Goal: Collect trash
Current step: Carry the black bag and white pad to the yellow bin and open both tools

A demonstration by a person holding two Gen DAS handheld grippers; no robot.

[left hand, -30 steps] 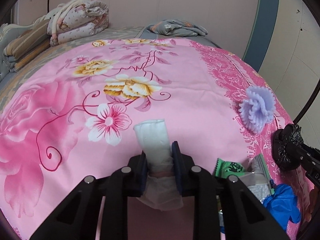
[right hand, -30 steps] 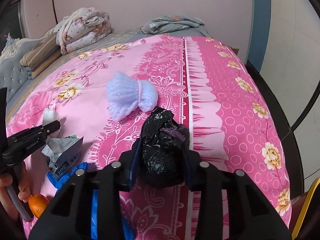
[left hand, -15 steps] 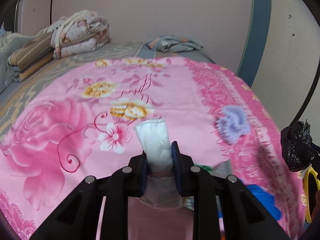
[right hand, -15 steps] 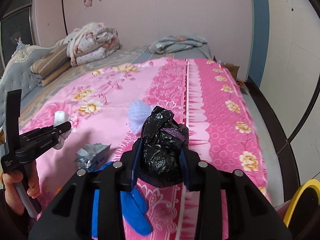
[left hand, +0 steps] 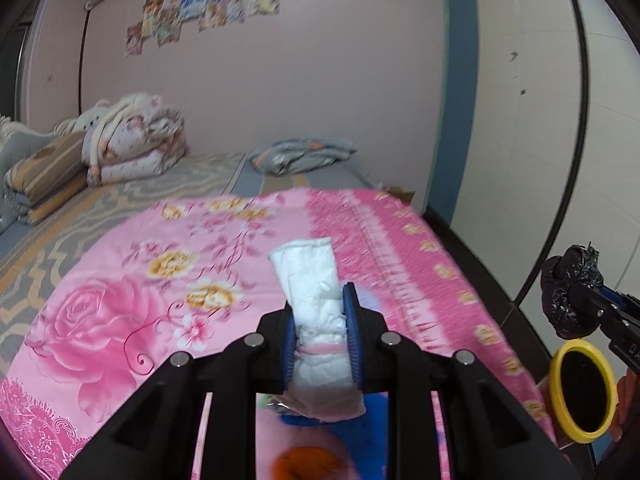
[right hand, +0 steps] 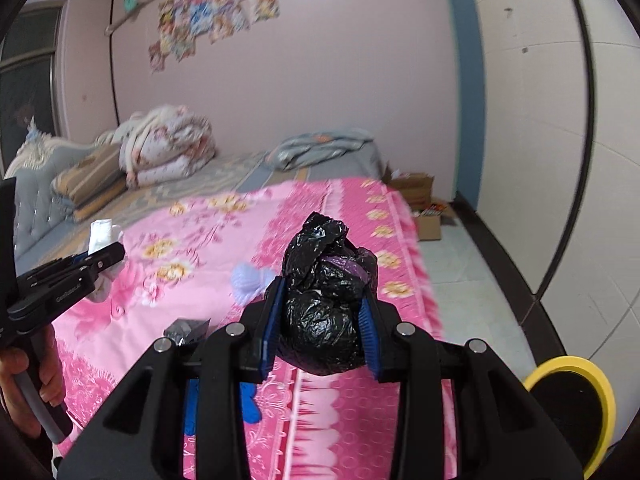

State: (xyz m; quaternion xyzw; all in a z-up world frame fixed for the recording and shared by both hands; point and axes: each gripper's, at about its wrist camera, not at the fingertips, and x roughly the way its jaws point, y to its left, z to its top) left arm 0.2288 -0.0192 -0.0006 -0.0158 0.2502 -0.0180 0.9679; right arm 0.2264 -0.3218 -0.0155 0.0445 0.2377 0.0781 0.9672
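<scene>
My left gripper [left hand: 319, 312] is shut on a white folded pad [left hand: 312, 280] and holds it above the pink floral bedspread [left hand: 120, 304]. My right gripper [right hand: 322, 308] is shut on a crumpled black plastic bag [right hand: 326, 312], also above the bed; the bag also shows in the left wrist view [left hand: 570, 296]. A yellow-rimmed bin [right hand: 572, 400] stands on the floor at the lower right, and shows in the left wrist view [left hand: 582, 392]. The left gripper shows at the left of the right wrist view [right hand: 106, 254].
On the bed lie a lilac ruffled item [right hand: 250, 282], a blue glove [right hand: 248, 396], a silver wrapper [right hand: 186, 330] and an orange object [left hand: 306, 462]. Folded quilts [left hand: 132, 140] sit at the bed's far end. Cardboard boxes [right hand: 420, 200] stand on the floor beside the bed.
Both grippers have lifted up and back from the bed with their loads still held. The yellow bin has come further into view at the lower right.
</scene>
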